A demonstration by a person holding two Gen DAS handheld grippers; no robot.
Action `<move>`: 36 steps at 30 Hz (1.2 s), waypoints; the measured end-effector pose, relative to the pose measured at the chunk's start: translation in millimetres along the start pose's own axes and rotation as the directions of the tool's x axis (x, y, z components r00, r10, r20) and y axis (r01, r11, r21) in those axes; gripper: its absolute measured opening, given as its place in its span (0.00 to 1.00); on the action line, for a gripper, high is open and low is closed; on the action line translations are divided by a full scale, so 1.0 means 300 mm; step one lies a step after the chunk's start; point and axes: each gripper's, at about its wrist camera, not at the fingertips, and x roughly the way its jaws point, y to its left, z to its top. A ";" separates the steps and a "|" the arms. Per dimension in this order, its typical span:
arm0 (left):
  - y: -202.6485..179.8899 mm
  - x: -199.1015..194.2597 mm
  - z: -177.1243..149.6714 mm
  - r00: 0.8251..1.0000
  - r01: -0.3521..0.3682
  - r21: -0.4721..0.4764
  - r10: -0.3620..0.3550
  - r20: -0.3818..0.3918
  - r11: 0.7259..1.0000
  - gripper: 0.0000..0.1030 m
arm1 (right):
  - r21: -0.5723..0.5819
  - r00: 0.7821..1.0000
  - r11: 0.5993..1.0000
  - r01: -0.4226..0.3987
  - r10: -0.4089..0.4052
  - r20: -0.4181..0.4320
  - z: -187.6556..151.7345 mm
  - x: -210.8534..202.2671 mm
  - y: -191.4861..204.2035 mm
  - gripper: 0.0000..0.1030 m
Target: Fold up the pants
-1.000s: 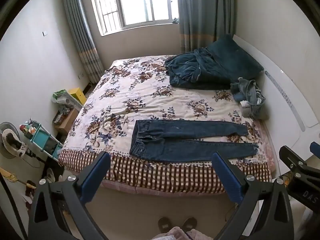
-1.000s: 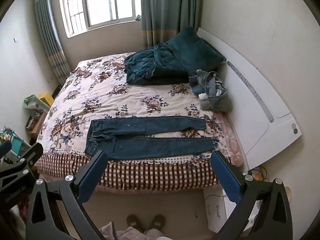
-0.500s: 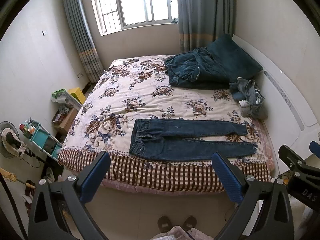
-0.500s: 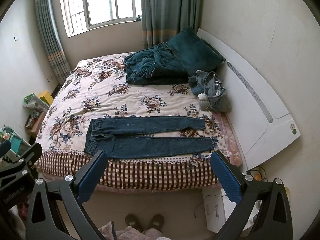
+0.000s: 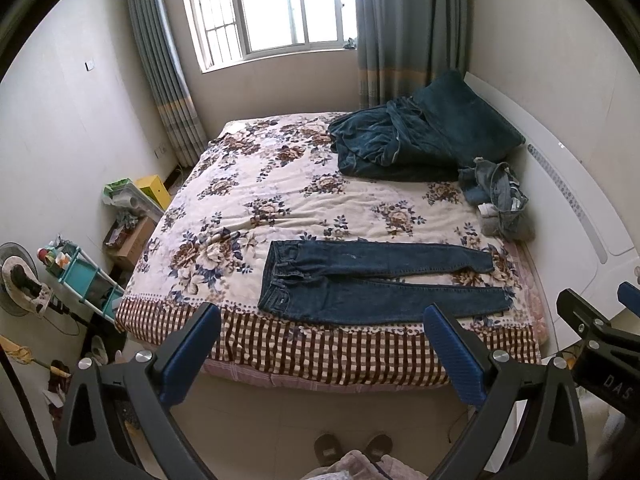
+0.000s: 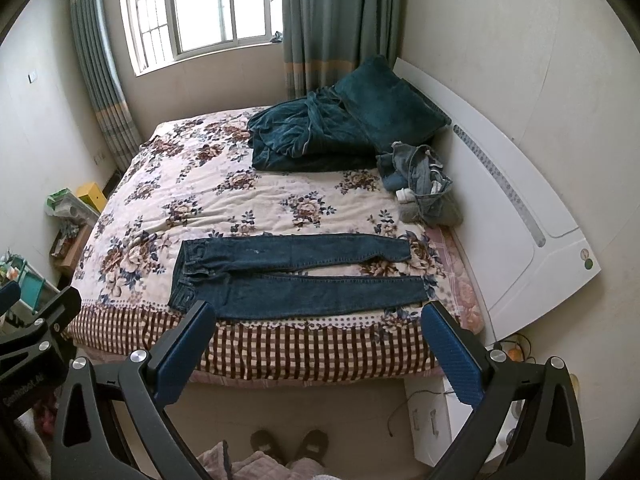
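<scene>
Dark blue jeans (image 5: 372,280) lie flat near the front edge of the bed (image 5: 280,200), waist to the left, both legs stretched out to the right; they also show in the right wrist view (image 6: 296,276). My left gripper (image 5: 320,356) is open and empty, held well back from the bed over the floor. My right gripper (image 6: 316,354) is open and empty, likewise back from the bed's front edge. Part of the right gripper shows at the right edge of the left wrist view (image 5: 600,344).
A dark teal blanket and pillow (image 5: 420,140) lie at the bed's far right, with a pile of light denim clothes (image 5: 500,196) by the white headboard (image 6: 520,208). A shelf cart and fan (image 5: 60,280) stand at the left. My slippered feet (image 6: 288,444) are below.
Both views have risen and pulled back slightly, so the bed and jeans sit a little lower in frame. The jeans have not moved and both grippers remain open.
</scene>
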 end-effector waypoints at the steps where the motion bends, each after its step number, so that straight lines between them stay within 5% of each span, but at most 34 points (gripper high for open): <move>1: 0.002 0.000 0.007 1.000 0.001 -0.001 -0.001 -0.001 1.000 1.00 | 0.000 1.000 1.000 -0.001 0.001 0.000 0.002 0.000 -0.003 1.00; 36: 0.008 0.000 0.021 1.000 0.011 -0.005 -0.011 0.000 1.000 1.00 | 0.004 1.000 1.000 -0.009 0.009 -0.002 0.026 0.005 0.007 1.00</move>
